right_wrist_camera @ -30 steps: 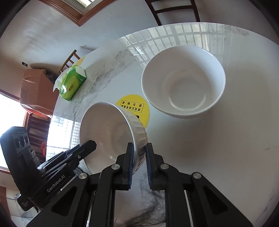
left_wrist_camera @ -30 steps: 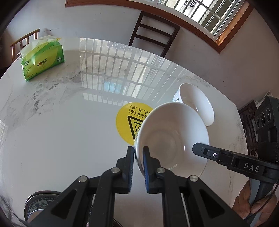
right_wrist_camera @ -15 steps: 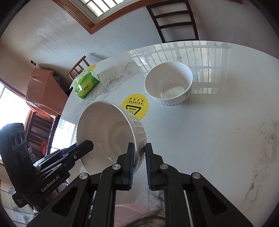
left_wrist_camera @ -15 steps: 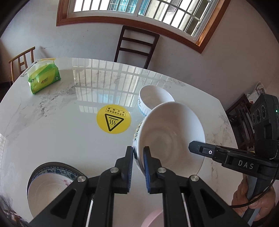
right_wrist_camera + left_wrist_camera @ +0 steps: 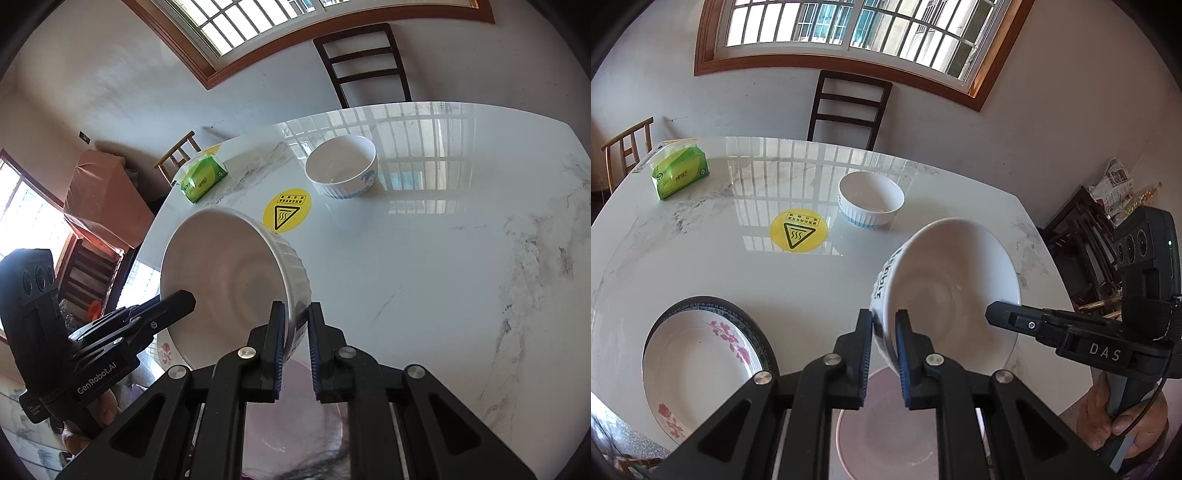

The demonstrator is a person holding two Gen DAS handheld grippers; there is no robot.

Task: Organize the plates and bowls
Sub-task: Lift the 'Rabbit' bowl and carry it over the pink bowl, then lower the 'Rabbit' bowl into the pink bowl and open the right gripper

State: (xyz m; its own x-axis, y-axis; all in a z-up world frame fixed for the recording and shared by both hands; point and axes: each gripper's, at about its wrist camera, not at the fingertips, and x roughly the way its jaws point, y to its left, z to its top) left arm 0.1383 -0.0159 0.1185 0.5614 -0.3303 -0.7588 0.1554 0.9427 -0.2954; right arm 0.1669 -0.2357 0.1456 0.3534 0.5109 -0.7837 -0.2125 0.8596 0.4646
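Both grippers pinch opposite rims of one white ribbed bowl [image 5: 945,295]: the left gripper [image 5: 882,350] and right gripper [image 5: 295,343] each clamped narrow on its wall, holding it tilted above a pink plate [image 5: 882,424]. Beyond sit a floral plate [image 5: 698,365] and a second bowl [image 5: 871,203]. Judging by this, a carry is underway; next comes levelling and lowering.

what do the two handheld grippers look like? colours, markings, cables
Both are matte black with silver pivot screws and blue ribbed pads. The left gripper reads "GenRobot.AI" along its side in the right wrist view. The right gripper reads "DAS" in the left wrist view, has a green light on its camera block, and trails a thin black cable.
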